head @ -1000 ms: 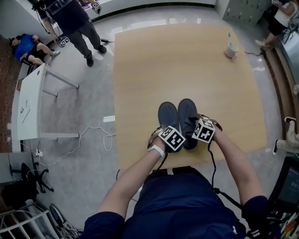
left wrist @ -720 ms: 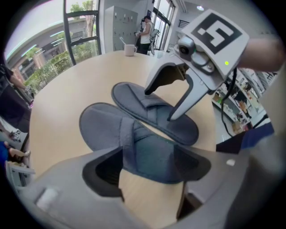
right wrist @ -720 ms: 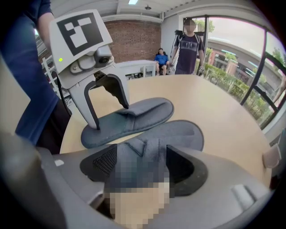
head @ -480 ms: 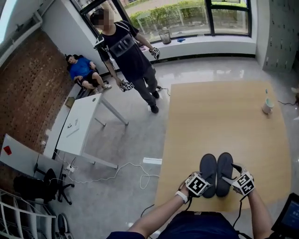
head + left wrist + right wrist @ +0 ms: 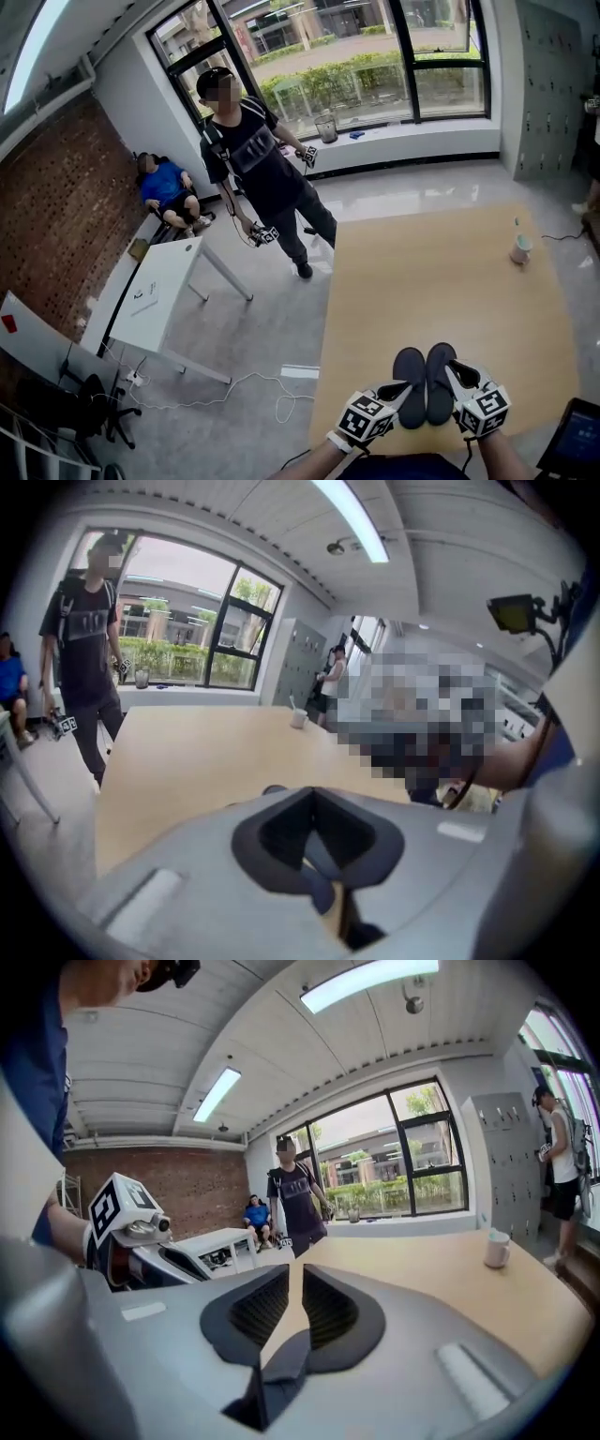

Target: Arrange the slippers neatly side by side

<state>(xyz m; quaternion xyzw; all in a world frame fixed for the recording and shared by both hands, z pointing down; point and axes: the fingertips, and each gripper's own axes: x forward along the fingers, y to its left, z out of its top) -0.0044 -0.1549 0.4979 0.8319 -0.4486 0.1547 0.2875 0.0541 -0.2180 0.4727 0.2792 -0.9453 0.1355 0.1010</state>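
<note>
Two grippers, nearest, jaws of both just closing: left gripper (image 5: 321, 847) now fully together, empty; right gripper (image 5: 292, 1305) down to a narrow slit, nothing in it. Two dark slippers between the grippers, side by side and touching, on the wooden table (image 5: 422, 281) at its near edge: left slipper (image 5: 411, 373), right slipper (image 5: 440, 366). One cup (image 5: 520, 249) at the far right. Two persons beyond: standing person (image 5: 258, 178), seated person (image 5: 169, 187).
</note>
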